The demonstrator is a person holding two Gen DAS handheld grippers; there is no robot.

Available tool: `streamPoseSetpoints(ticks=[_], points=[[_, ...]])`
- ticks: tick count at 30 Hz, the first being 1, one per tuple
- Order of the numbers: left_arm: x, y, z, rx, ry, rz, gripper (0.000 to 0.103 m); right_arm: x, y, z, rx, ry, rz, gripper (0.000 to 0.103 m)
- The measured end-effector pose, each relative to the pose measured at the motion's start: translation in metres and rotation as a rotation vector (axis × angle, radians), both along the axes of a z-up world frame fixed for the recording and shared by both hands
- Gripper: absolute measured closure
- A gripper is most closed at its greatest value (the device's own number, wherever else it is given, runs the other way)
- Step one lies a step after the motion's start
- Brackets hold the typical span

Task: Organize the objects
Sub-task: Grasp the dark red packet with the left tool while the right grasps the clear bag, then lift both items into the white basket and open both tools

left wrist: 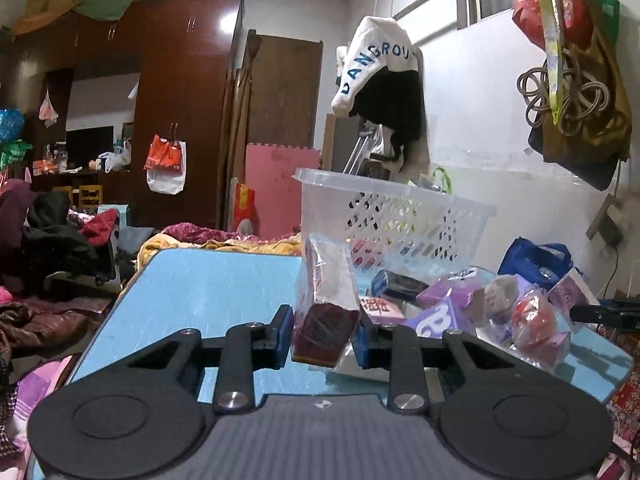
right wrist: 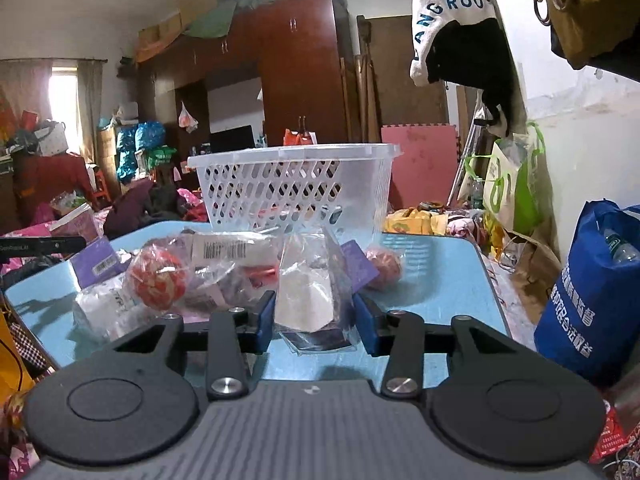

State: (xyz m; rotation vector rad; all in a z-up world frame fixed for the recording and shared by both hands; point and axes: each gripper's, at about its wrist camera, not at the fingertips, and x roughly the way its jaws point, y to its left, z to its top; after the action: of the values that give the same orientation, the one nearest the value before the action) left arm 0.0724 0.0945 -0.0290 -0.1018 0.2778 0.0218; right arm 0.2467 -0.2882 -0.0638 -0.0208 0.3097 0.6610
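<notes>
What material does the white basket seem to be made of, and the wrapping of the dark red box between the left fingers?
White lattice basket: probably moulded plastic, slightly translucent, with regular cut-out holes and a smooth rim. Wrapping of the dark red box: seemingly thin clear plastic film, since it is creased, glossy, and the box shows through.

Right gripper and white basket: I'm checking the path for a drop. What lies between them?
In the right wrist view, the right gripper straddles a clear-wrapped packet; past it only bare blue table reaches the white basket.
</notes>
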Motion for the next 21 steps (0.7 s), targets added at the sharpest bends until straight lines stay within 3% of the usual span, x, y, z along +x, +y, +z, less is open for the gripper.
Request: streamPoseSetpoints(ticks=[10, 15, 21], points=[[0.005, 0.002, 0.007, -0.033, -0.026, 0.003, 0.069, 0.005, -0.005, 0.018, 0.025, -0.031, -0.015, 0.058], [0.020, -0.008, 0.036, 0.004, -0.070, -0.010, 0.069, 0.014, 0.013, 0.044, 0.009, -0.082, 0.027, 0.058], [0.081, -0.026, 0.081, 0.005, -0.041, -0.092, 0.069, 0.042, 0.055, 0.083, -0.034, -0.144, 0.068, 0.058]])
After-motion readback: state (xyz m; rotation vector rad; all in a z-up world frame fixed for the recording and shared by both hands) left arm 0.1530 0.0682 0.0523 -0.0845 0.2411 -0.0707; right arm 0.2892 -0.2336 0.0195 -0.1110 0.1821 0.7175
